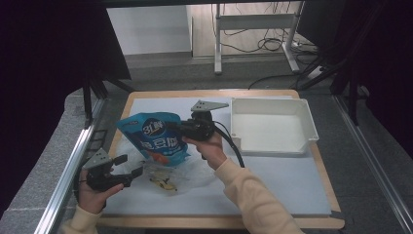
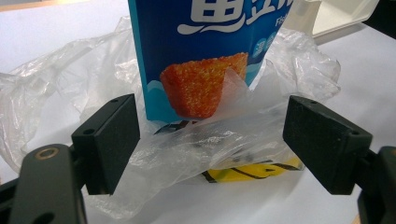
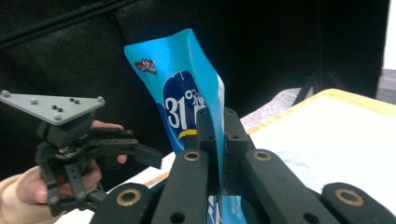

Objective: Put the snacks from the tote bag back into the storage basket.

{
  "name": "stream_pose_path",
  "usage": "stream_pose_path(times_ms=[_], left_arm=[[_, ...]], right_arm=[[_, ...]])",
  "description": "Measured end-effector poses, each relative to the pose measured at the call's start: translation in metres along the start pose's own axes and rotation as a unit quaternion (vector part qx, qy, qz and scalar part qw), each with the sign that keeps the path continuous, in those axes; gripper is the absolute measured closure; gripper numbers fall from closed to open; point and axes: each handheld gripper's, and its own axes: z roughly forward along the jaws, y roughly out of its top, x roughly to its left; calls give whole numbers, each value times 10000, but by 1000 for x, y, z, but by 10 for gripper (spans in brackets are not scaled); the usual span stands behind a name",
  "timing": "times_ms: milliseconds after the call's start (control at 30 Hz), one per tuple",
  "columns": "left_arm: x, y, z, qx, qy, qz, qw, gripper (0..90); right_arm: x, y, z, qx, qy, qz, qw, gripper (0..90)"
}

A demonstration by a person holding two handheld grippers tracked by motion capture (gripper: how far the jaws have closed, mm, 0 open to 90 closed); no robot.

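Blue glossy snack pouch [image 1: 157, 137] with white lettering and an orange fried-cube picture: held up off the mat, bottom end still down in the crumpled clear plastic bag [image 1: 187, 173], left-centre of the pale blue mat [image 1: 272, 180].

Left side first. Left gripper [image 1: 130, 165] low at mat's left edge, jaws spread wide, gripping nothing. In left gripper view, black pads [image 2: 112, 140] sit either side of the clear film, pouch's lower end just beyond, small yellow-and-black packet [image 2: 252, 170] lying under the film. Pads close to the film; contact unclear.

Centre. Right gripper [image 1: 181, 127] pinching pouch's right edge, jaws pressed together on it; right gripper view confirms blue foil [image 3: 187, 93] clamped between them, standing upright above the fingers.

Right. White rectangular plastic tray [image 1: 272, 105] beside the right hand, well apart from the pouch, nothing visible inside.

Step, by judgement: extracting pouch from bag, roughly midway. Likely destination: tray.

Next move calls for:
- closing left on bag film only, avoiding pouch and yellow packet
- pinning bag down
- lifting right until pouch clears the film

Risk: bag riding up with pouch if not anchored.
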Motion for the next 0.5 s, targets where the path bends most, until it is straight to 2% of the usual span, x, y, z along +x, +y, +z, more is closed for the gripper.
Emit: stream_pose_path(times_ms=[500], left_arm=[[1, -1, 1, 31, -3, -23, 10000, 190]], right_arm=[[5, 2, 2, -21, 162, 28, 9999, 890]])
